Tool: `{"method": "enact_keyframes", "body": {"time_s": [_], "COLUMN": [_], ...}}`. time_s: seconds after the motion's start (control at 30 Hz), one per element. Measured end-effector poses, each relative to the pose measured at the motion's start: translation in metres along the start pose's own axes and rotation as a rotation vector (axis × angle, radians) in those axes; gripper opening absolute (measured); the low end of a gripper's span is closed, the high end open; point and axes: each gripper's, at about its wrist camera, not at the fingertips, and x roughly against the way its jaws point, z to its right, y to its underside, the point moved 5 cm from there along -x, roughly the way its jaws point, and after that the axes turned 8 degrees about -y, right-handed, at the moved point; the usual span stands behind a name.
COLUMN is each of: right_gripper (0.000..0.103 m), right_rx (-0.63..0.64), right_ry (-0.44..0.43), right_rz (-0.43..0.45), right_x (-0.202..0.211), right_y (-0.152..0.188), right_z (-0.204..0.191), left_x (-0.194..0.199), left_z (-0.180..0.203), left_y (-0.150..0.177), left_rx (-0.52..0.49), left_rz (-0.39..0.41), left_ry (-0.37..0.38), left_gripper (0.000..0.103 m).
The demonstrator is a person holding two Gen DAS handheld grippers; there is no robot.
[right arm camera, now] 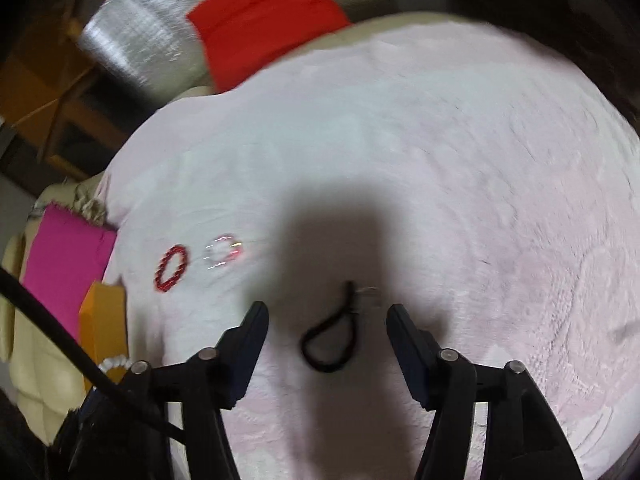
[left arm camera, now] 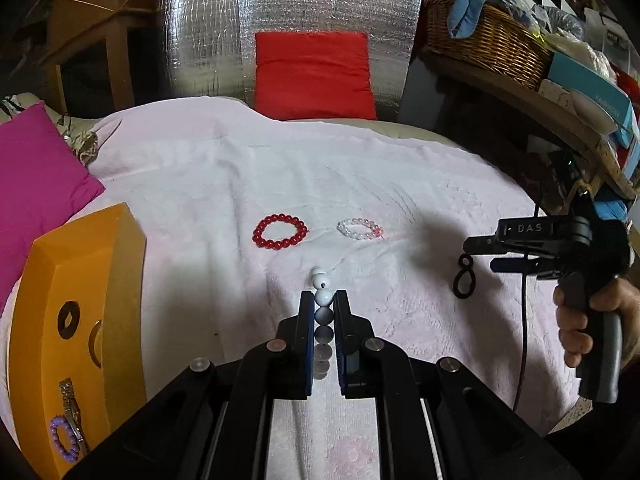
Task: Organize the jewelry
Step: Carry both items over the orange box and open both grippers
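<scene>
While left gripper [left arm camera: 324, 300] jaws clamp white beads [left arm camera: 323, 298], right gripper [right arm camera: 327, 312] jaws gape over black loop [right arm camera: 330, 340].

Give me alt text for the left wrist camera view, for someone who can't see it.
The left tongs grip a strand of white beads above a pale pink bedspread. Beyond lie a red bead bracelet and a clear bead bracelet; an orange jewelry box stands left.

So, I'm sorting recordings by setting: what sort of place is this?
Probably a lived-in home room: a sofa or bed under a pink cover, a red cushion, and a cluttered wicker basket on a shelf.
</scene>
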Motion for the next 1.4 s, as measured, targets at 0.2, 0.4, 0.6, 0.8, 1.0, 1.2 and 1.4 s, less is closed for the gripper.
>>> {"method": "enact_keyframes", "body": {"time_s": [0.2,0.4,0.6,0.8,1.0,1.2,1.4], "right_gripper": [0.043,0.008,0.008,0.008,0.008,0.008,0.008], "right_rx": [0.028,0.153,0.202,0.341,0.463,0.565,0.618], "right_ry": [0.075,0.119,-0.079,-0.285,-0.4,-0.434,-0.374], "right_rz": [-0.042,0.016,0.067,0.086,0.021,-0.06,-0.068], "right_x": [-0.034,-0.03,-0.005,0.011,-0.009,-0.044,-0.08], "right_y": [0.006,0.006,0.012,0.042,0.086,0.135,0.152], "right_z": [-0.007,-0.028,-0.071,-0.158,-0.254,-0.323,-0.353], "left_x": [0.003,0.014,0.038,0.069,0.076,0.067,0.054], "left_z": [0.0,-0.022,-0.056,-0.122,-0.194,-0.239,-0.241], "left_y": [0.001,-0.001,-0.005,0.002,0.029,0.058,0.072], "left_rx": [-0.003,0.036,0.101,0.199,0.318,0.398,0.42], "left_rz": [0.008,0.038,0.099,0.151,0.105,0.017,-0.052], "left_ry": [-0.009,-0.048,-0.08,-0.184,-0.277,-0.328,-0.271], "left_gripper": [0.01,0.01,0.01,0.01,0.01,0.01,0.01]}}
